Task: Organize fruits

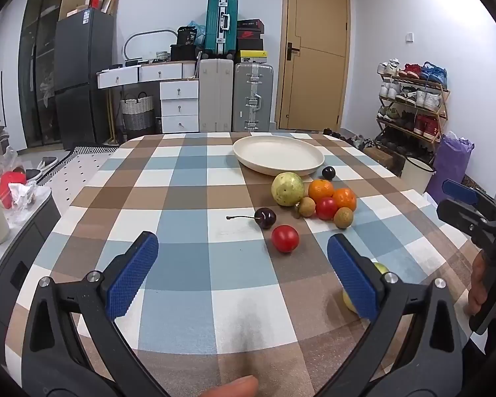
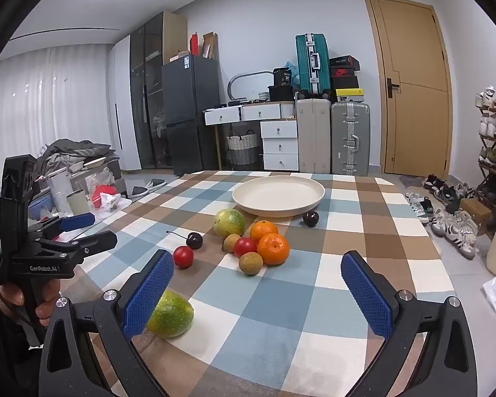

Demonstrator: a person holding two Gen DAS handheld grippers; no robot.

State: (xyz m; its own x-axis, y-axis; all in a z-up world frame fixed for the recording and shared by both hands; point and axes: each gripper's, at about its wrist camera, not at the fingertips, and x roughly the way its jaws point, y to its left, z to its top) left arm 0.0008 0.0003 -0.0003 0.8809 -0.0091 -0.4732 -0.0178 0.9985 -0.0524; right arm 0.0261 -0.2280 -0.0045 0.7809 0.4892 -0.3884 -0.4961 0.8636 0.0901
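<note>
Opening step, by the look of it: nothing gripped, nothing on the plate. Left gripper [image 1: 243, 273] held low over the checked tablecloth [image 1: 195, 264], jaws wide apart and empty. Right gripper [image 2: 258, 292] likewise spread and empty.

Nearest of all, a green-yellow fruit [image 2: 171, 314] lay touching, or all but touching, the outer face of the right gripper's left pad [image 2: 147, 292], outside the gap, not within it. Same fruit peeped out behind the left gripper's right pad in the left wrist view, mostly hidden.

Just ahead of the left jaws' gap, a shade right of centre, sat a red tomato [image 1: 284, 238]; just beyond it, a dark cherry [image 1: 265, 218] with its stem pointing left. Further ahead and right of those jaws, a tight cluster: a green guava [image 1: 287, 189], two oranges [image 1: 333, 194], a second tomato [image 1: 326, 208], two brown longans [image 1: 324, 212]. Another dark cherry [image 1: 328, 173] sat apart, close by the plate's rim. Farthest, the cream plate [image 1: 248, 157], bare.

Likely next call: one loose fruit to be centred between open jaws — the red tomato for the left, seemingly — then a gentle squeeze, since round and apt to roll. For the right, a sidestep leftward needed to bring the green-yellow fruit inside the gap.
</note>
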